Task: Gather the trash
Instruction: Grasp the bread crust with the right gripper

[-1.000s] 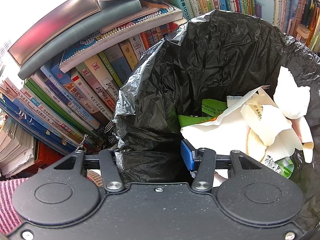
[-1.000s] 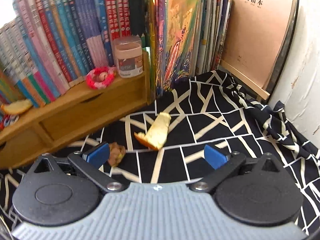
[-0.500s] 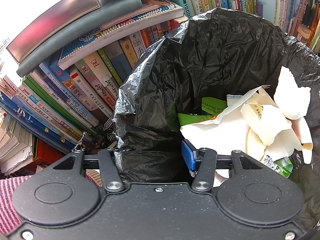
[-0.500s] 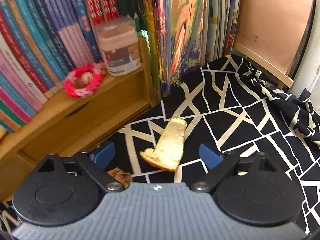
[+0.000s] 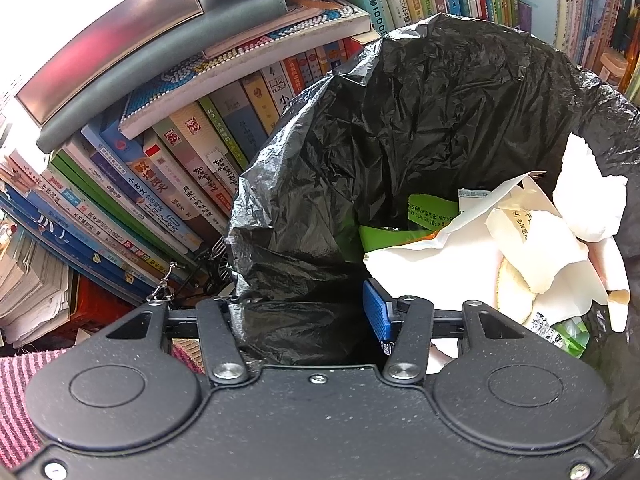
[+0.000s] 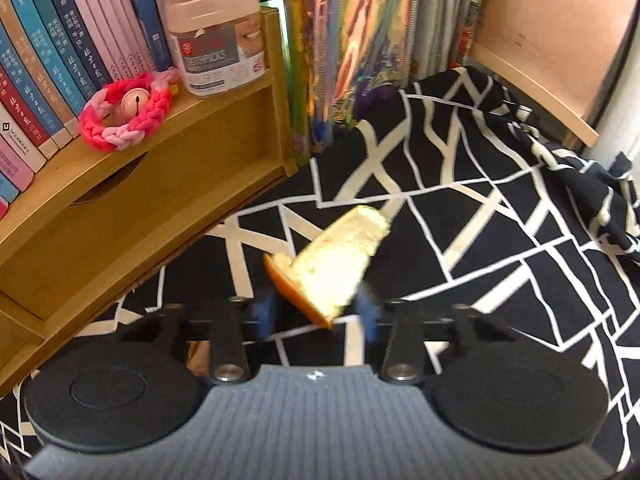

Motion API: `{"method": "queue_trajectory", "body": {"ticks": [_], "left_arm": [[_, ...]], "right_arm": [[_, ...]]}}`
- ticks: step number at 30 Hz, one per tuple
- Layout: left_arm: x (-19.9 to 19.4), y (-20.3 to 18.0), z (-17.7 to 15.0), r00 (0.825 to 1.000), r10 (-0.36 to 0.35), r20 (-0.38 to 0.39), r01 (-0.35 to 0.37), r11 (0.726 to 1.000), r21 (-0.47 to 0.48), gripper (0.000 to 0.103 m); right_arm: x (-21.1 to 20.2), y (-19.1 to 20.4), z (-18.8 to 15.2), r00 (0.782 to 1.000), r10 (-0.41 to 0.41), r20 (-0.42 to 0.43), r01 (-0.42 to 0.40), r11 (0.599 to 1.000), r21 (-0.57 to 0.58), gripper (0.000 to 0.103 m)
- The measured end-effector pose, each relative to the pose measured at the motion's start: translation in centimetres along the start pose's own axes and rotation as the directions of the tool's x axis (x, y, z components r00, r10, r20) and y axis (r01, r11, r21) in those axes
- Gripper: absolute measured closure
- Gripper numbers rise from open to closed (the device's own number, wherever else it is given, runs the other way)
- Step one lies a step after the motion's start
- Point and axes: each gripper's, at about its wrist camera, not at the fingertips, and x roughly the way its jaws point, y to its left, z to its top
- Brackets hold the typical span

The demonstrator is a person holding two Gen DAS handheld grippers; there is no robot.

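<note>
In the left wrist view my left gripper [image 5: 304, 320] is shut on a bunched fold of the black trash bag [image 5: 420, 128], holding its mouth open. Only the right blue pad [image 5: 376, 316] shows; the plastic hides the other. Crumpled white paper [image 5: 472, 256] and green wrappers fill the bag. In the right wrist view a piece of orange peel [image 6: 336, 256], pale side up, lies on the black-and-white cloth [image 6: 500, 240]. My right gripper [image 6: 316, 312] is closing its jaws around the peel's near end, and the blurred pads touch both its sides.
Rows and stacks of books [image 5: 152, 184] crowd the bag's left and far sides. To the left of the peel, a wooden shelf [image 6: 132, 208] carries a clear jar [image 6: 216, 36] and a pink braided ring [image 6: 124, 112]. Upright books [image 6: 360, 40] and a tan board [image 6: 552, 40] stand behind the cloth.
My right gripper came forward and down over the peel, and its jaws went from wide apart to closing on the peel's near end. The left gripper and the bag stayed still.
</note>
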Motion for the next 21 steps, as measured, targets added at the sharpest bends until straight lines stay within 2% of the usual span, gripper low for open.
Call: {"method": "queue_trajectory", "body": {"ticks": [7, 14, 17, 20, 21], "left_arm": [[-0.4, -0.3, -0.4, 0.999, 0.014, 0.029, -0.015, 1.0, 0.018, 0.054], [-0.5, -0.1, -0.5, 0.999, 0.007, 0.037, -0.008, 1.0, 0.015, 0.054], [-0.5, -0.1, -0.5, 0.999, 0.006, 0.039, -0.007, 1.0, 0.016, 0.054], [-0.5, 0.0, -0.5, 0.999, 0.006, 0.039, -0.007, 1.0, 0.016, 0.054], [-0.5, 0.0, -0.5, 0.999, 0.007, 0.038, -0.007, 1.0, 0.016, 0.054]], "right_arm": [[-3.6, -0.6, -0.5, 0.999, 0.047, -0.003, -0.047, 0.998, -0.036, 0.09], [-7.8, -1.2, -0.9, 0.997, 0.078, 0.02, -0.076, 0.992, -0.097, 0.09], [-8.1, -2.1, -0.7, 0.997, 0.078, 0.015, -0.077, 0.995, -0.071, 0.088], [-7.8, -2.6, -0.8, 0.995, 0.102, 0.011, -0.102, 0.994, -0.037, 0.075], [-7.6, -2.8, -0.9, 0.993, 0.117, 0.01, -0.117, 0.993, -0.024, 0.06]]}}
